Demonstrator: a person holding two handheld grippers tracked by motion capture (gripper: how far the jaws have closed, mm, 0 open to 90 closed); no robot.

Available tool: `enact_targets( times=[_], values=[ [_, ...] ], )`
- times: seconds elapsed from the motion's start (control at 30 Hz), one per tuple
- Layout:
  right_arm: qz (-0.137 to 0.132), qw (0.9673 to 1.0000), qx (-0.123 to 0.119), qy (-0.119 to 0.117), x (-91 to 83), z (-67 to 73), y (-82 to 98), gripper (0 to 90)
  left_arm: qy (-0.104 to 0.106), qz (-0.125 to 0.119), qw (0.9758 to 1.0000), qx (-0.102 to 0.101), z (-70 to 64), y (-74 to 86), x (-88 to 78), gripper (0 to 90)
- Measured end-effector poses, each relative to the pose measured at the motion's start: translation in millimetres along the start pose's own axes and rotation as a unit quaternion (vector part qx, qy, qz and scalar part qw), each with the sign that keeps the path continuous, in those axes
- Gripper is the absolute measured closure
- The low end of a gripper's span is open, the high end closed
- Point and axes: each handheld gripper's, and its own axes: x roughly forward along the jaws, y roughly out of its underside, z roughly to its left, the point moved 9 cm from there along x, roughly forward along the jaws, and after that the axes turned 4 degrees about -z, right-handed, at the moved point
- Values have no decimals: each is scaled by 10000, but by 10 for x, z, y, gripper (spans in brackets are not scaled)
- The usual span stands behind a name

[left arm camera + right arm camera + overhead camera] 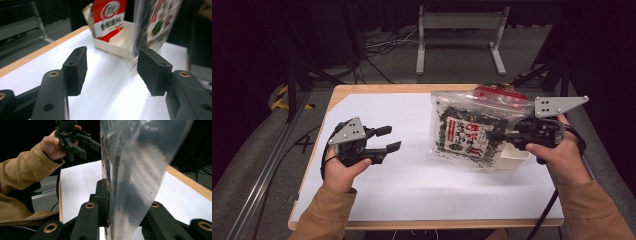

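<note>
High view: right gripper point(492, 135) clamps snack bag point(464, 132) before white box point(514, 156); left gripper point(387, 140) gapes.

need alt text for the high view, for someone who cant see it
The right claw holds a clear bag of dark snacks up over a white box, on a white-covered table. The left claw hovers open to the left, holding nothing.

We wear tan sleeves point(326, 210). Our left gripper point(386, 139) and right gripper point(493, 135) are black, with brass-ringed screw holes, trailing black cables and grey three-cornered plates point(348, 131) on top.
</note>
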Motion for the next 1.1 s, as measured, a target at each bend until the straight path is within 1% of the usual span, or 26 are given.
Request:
enact_targets(
  times=[0.03,0.07,0.17,0.23,0.33,0.43,0.57,0.6,0.67,0.77,0.97,1.03,1.1],
  values=[
    [-1,10000,-4,36,-14,-13,-18,737,-76,77,9999,14,29,34,3,420],
    [-9,10000,0,62,-26,-23,-36,736,-130,104,9999,3,64,62,6,413],
    [-43,9999,-8,130,-64,-50,-84,737,-182,40,9996,-195,129,136,10,408],
    [-47,9998,4,167,-89,-64,-107,737,-213,68,9994,-282,173,201,17,406],
    [-54,9997,5,234,-126,-95,-133,737,-231,112,9991,-350,212,269,26,398],
    [-71,9996,27,281,-155,-123,-152,737,-265,158,9988,-374,235,311,31,387],
    [-78,9991,38,424,-238,-186,-184,736,-324,248,9983,-406,279,392,52,374],
    [-72,9988,34,482,-268,-209,-192,737,-326,266,9981,-449,277,410,58,371],
    [-76,9985,48,542,-301,-235,-200,737,-339,296,9982,-401,291,433,68,366],
    [-74,9979,63,646,-361,-286,-205,736,-316,291,9980,-464,294,469,83,359],
    [-80,9962,64,860,-470,-372,-208,736,-349,343,9977,-475,333,535,94,362],
    [-87,9955,73,936,-511,-406,-205,736,-361,371,9971,-557,336,560,92,387],
    [-90,9950,77,995,-541,-433,-200,737,-421,370,9968,-563,354,580,89,391]
  ],
)
